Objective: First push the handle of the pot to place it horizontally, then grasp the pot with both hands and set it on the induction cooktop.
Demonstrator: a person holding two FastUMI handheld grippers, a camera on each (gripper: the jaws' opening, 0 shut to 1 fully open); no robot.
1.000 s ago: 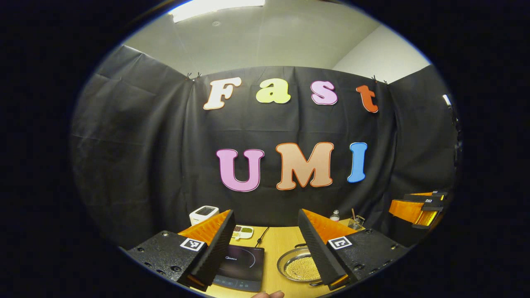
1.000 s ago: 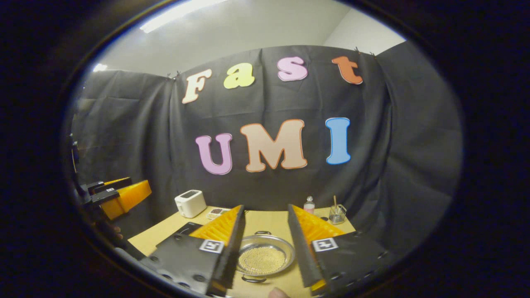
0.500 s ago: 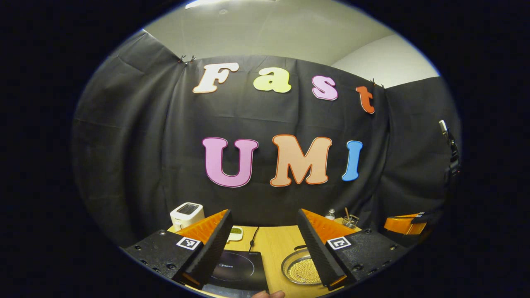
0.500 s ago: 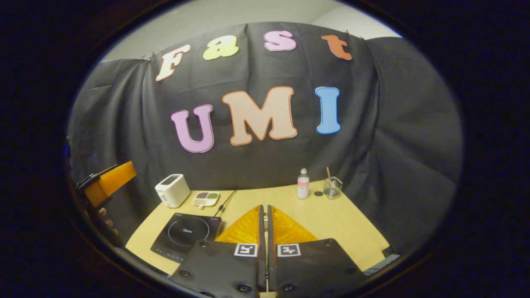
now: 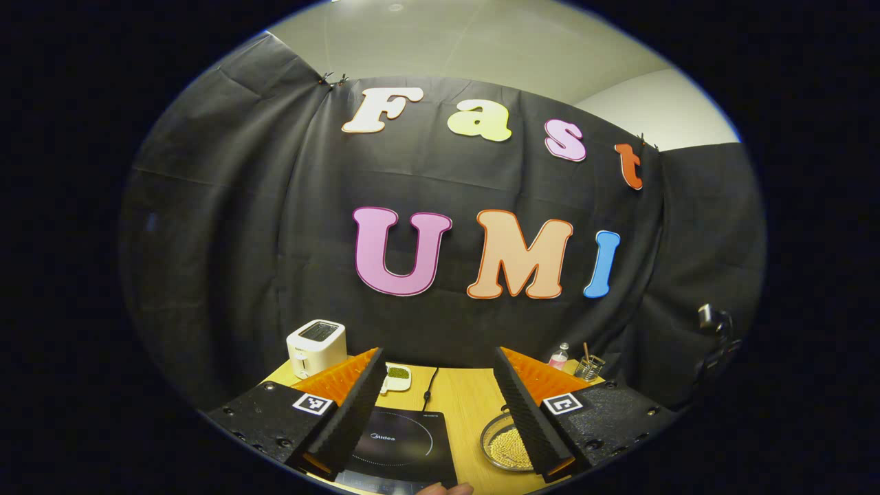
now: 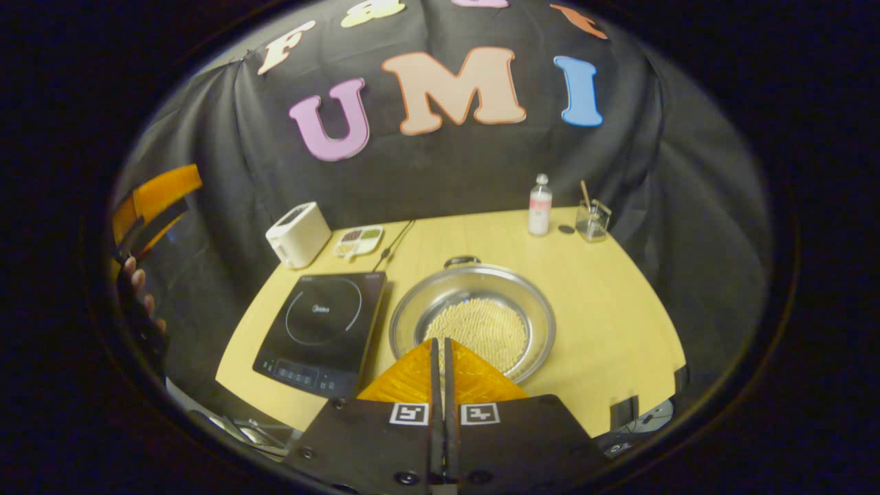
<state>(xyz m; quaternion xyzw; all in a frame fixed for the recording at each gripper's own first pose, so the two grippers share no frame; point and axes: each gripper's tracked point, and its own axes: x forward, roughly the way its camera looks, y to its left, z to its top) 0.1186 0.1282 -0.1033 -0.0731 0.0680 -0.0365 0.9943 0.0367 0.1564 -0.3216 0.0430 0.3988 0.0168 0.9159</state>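
Note:
The pot [image 6: 474, 320] is a shallow metal pan holding small pale grains, standing on the wooden table [image 6: 605, 295] just right of the black induction cooktop [image 6: 323, 326]. One loop handle [image 6: 462, 261] shows at its far rim. My right gripper [image 6: 438, 342] is shut with nothing in it, its tips over the pot's near rim and hiding that side. My left gripper [image 5: 438, 357] is open and empty, held above the table's near edge; the cooktop [image 5: 399, 447] lies between its fingers and the pot [image 5: 505, 447] behind the right finger. The left gripper [image 6: 155, 203] also shows at the right gripper view's left edge, in a hand [image 6: 141, 289].
A white toaster [image 6: 298, 234] and a small divided dish [image 6: 359, 239] stand at the back left, with a cable [image 6: 392, 246] running to the cooktop. A small bottle [image 6: 540, 205] and a glass [image 6: 592, 220] with a stick stand at the back right.
The right gripper went from open to shut, rose and tilted down, so it now looks down on the pot and cooktop. The left gripper stayed open and shifted slightly.

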